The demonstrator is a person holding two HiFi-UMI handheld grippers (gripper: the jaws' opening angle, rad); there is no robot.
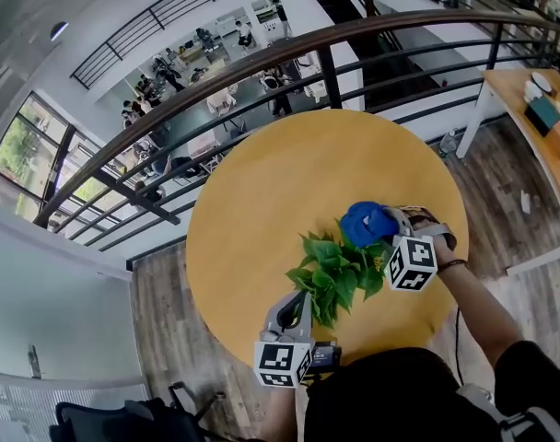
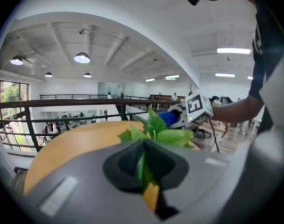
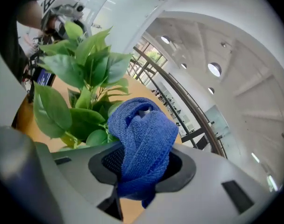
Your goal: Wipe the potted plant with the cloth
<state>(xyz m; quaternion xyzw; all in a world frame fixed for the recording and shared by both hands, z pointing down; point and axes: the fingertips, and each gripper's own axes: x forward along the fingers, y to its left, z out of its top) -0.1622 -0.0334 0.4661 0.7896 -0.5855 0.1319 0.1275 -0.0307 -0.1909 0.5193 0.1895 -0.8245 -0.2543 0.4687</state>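
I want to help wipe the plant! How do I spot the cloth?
Find the big round yellow wooden table by the dark railing. On its near side stands a leafy green plant. The bunched blue terry cloth sits right beside the leaves, the only blue, fuzzy thing there.

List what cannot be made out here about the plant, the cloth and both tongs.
- The pot: hidden everywhere, under the plant leaves in the head view, behind gripper bodies in both gripper views.
- Left tongs, shut on a leaf: tips buried in foliage in the head view.
- Right tongs: pads wrapped by the blue cloth.
- Whether cloth touches leaves: unclear.
- People downstairs: too small.
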